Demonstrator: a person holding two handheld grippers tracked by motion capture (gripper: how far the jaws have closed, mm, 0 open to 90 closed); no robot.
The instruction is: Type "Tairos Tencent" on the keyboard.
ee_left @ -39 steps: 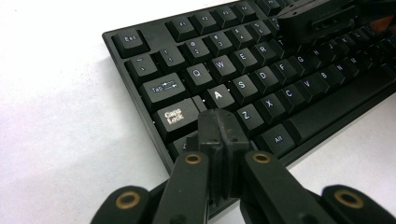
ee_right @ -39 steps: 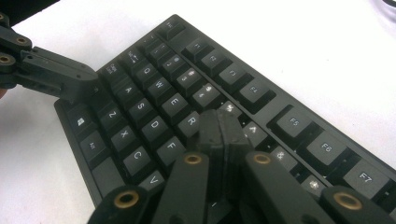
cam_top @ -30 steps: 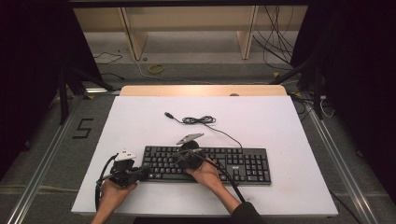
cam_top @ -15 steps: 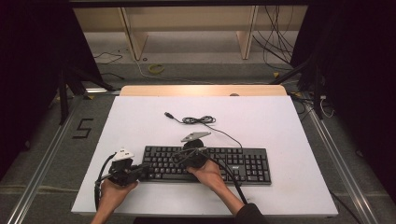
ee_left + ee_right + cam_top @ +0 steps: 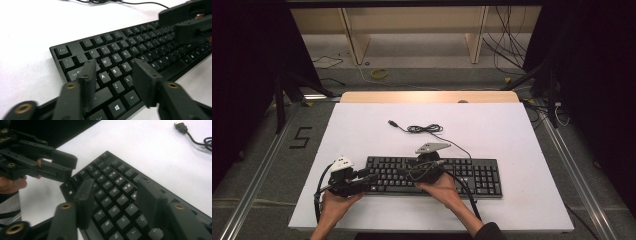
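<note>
1. A black keyboard [image 5: 432,175] is lying flat on the white worktop [image 5: 512,135], near the edge closest to the person, with its long side running across.
2. The left gripper [image 5: 364,177] is being held at the keyboard's left end; its jaws have just been opening and are standing spread above the letter keys, with nothing being pinched between them.
3. The right gripper [image 5: 412,172] is being held over the middle of the keyboard, just beside the left one; its jaws have likewise just been opening and are spread over the keys, gripping nothing.
4. The keyboard's cable [image 5: 424,129] is lying in a loose coil on the worktop behind the keyboard, with its plug [image 5: 180,126] resting free and well apart from both grippers.
5. The near edge of the keyboard is being partly covered by the person's hands in the high view.
6. A wooden shelf unit [image 5: 412,25] is standing on the floor beyond the worktop.
</note>
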